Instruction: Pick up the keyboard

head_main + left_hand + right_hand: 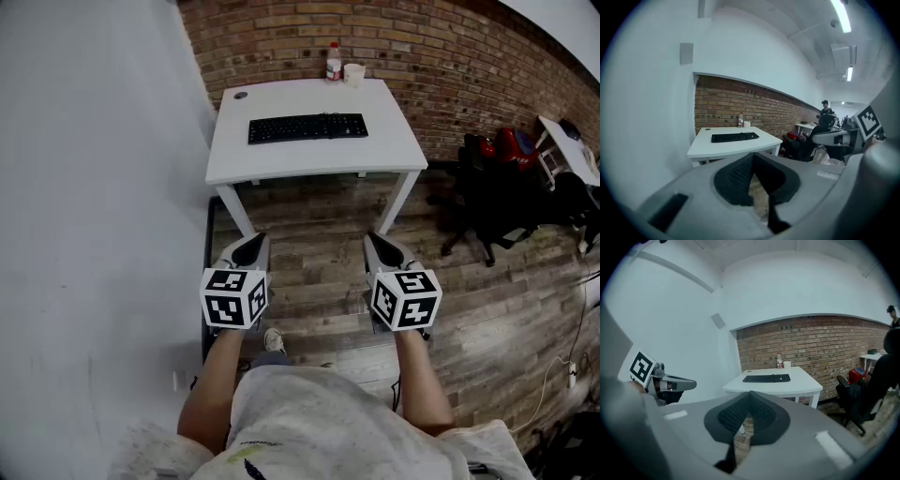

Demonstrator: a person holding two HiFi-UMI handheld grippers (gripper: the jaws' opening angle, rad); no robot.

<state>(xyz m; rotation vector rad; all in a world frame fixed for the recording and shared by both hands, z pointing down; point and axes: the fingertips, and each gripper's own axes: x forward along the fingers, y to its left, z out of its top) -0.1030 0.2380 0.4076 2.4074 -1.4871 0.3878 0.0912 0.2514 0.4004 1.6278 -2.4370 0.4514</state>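
A black keyboard (307, 127) lies across the middle of a white table (281, 161) against a brick wall. It also shows far ahead as the keyboard (734, 137) in the left gripper view and as the keyboard (767, 378) in the right gripper view. My left gripper (249, 246) and right gripper (379, 246) hover side by side over the wooden floor, well short of the table. Both are shut with nothing between their pads. In the left gripper view the tips of my left gripper (752, 157) meet, and so do those of my right gripper (749, 394) in its own view.
A bottle (333, 61) and a white cup (353, 74) stand at the table's far edge. A small dark disc (241, 94) lies at its far left corner. A white wall (94, 206) runs along the left. Black chairs (487, 202) and a red bag (514, 146) stand at right.
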